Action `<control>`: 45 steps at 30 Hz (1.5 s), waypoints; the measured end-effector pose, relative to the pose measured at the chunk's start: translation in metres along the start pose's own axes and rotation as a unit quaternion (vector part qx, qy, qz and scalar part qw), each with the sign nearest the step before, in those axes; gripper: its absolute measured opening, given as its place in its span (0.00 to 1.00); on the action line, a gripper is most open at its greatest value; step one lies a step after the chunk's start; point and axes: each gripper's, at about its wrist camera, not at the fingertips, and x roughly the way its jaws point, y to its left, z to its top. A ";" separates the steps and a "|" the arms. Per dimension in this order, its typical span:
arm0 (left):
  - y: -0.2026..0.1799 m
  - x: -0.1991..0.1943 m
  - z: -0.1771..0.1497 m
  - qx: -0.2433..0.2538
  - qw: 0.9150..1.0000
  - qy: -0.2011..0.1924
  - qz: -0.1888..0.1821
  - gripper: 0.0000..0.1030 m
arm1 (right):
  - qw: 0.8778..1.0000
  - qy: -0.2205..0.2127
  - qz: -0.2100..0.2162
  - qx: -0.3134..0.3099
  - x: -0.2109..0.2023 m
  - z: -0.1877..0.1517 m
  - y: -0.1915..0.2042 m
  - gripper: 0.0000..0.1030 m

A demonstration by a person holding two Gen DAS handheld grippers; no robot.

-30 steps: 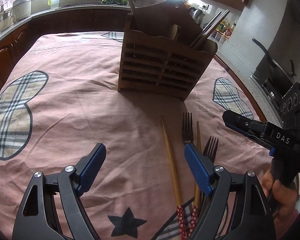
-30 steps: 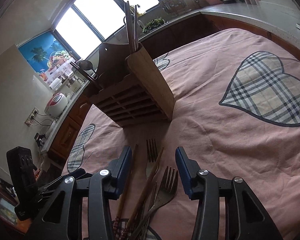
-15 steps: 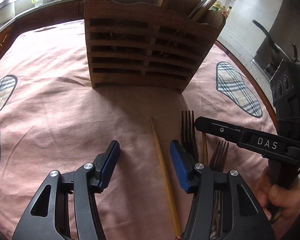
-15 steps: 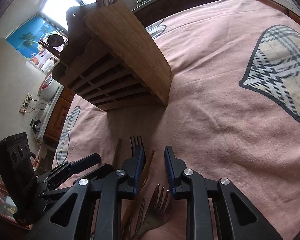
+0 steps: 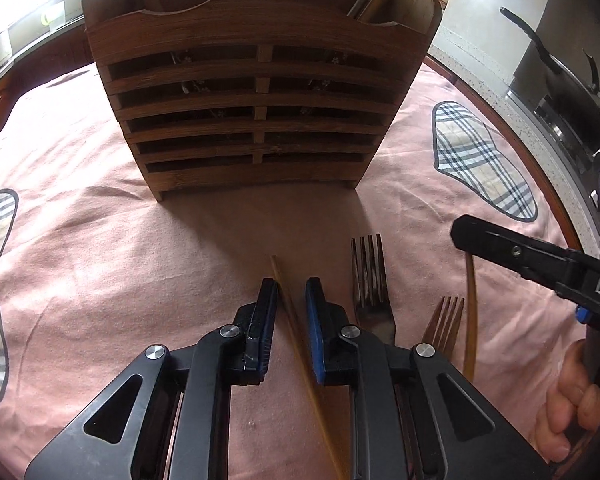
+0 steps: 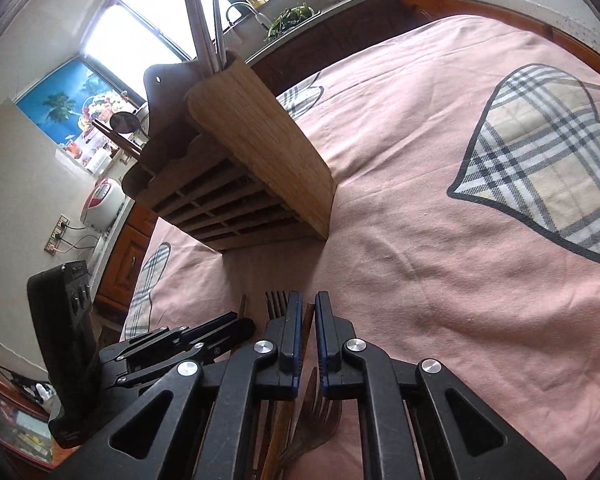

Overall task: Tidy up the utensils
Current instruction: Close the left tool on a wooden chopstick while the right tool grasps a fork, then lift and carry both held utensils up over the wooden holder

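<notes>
A slatted wooden utensil holder (image 5: 256, 96) stands on the pink tablecloth, with metal chopsticks (image 6: 204, 12) sticking out of it. In front lie two wooden chopsticks and two dark forks (image 5: 368, 280). My left gripper (image 5: 291, 292) straddles one chopstick (image 5: 300, 344), its jaws narrowed close around it with a small gap still showing. My right gripper (image 6: 305, 308) is nearly shut around the other chopstick (image 6: 308, 316), next to a fork (image 6: 316, 416). In the left wrist view the right gripper (image 5: 460, 232) shows above that chopstick (image 5: 470, 320).
The holder (image 6: 236, 168) stands a short way beyond both grippers. The tablecloth (image 6: 440, 208) has plaid heart patches. Kitchen counters ring the table, with a wok (image 5: 560, 80) on the right and a rice cooker (image 6: 102, 204) on the left.
Both grippers moved forward and down toward the utensils and narrowed their jaws, the left around one chopstick, the right around the other.
</notes>
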 end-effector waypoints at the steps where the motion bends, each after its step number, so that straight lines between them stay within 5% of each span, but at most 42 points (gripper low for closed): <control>1: 0.000 -0.001 -0.001 0.002 1.000 -0.002 0.003 0.08 | 1.000 -0.005 0.000 0.002 -0.005 0.000 -0.001 0.06; 17: 0.031 -0.096 -0.035 -0.062 0.993 -0.083 -0.049 0.05 | 0.998 -0.052 0.025 -0.012 -0.052 -0.012 0.020 0.05; 45: 0.060 -0.216 -0.097 -0.122 0.970 -0.209 -0.026 0.05 | 0.981 -0.150 0.012 -0.125 -0.134 -0.055 0.092 0.04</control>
